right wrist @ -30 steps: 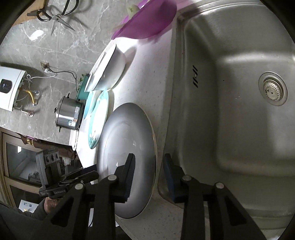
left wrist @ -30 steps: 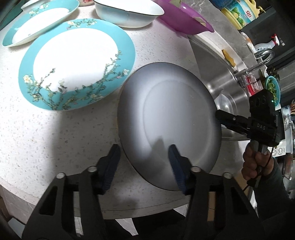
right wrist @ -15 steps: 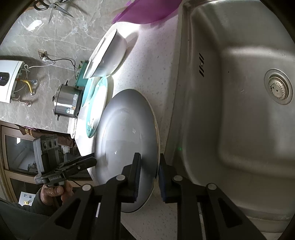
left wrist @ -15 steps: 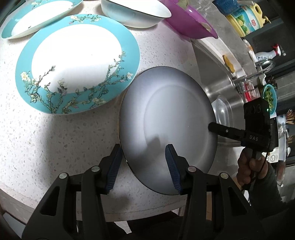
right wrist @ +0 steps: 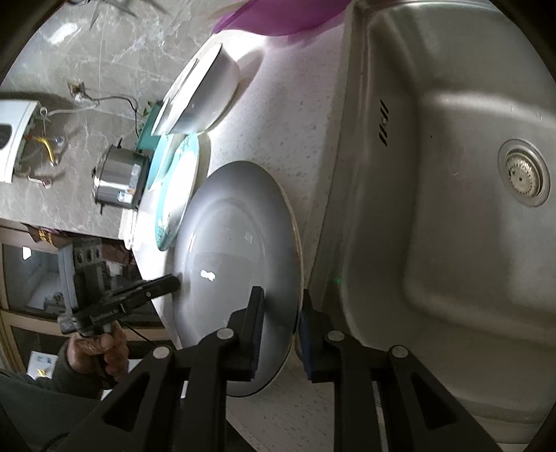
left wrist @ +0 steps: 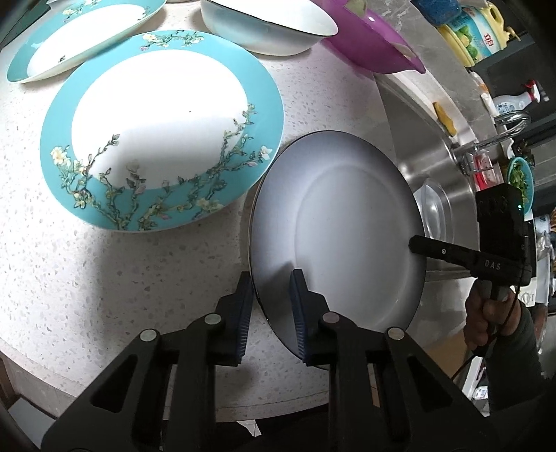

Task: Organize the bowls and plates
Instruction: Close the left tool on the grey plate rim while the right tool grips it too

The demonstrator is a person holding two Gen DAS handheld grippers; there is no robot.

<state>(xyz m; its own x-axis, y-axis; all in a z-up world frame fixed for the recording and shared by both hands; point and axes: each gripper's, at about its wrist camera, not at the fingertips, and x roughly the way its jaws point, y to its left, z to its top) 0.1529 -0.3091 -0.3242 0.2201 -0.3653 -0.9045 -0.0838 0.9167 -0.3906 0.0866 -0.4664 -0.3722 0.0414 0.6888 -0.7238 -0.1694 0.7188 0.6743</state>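
The grey plate (left wrist: 333,226) is sitting on the speckled white desk (left wrist: 104,264), at its near right corner just beside the steel sink (right wrist: 451,208), and both grippers are pinching its rim from opposite sides. The left gripper (left wrist: 269,306) is closing on the near left edge, one finger under the rim and the other over the plate's face, with only the rim's thickness between the blue pads. The right gripper (right wrist: 279,330) is clamping the opposite edge, on the sink side, its fingers straddling the rim in the same way; in the left wrist view its black finger is reaching onto the plate's right edge (left wrist: 420,243).

Just to the left of the grey plate, the large turquoise plate (left wrist: 160,128) with flowering branches is lying flat, its rim nearly touching the grey one; whether they are touching cannot be told. Farther back, a second turquoise plate (left wrist: 83,38) is lying at the far left, a white bowl (left wrist: 264,31) is resting beside it, and a purple basin (left wrist: 368,45) is sitting at the far right, overhanging the sink's corner. A steel pot (right wrist: 118,180) is standing beyond the plates.
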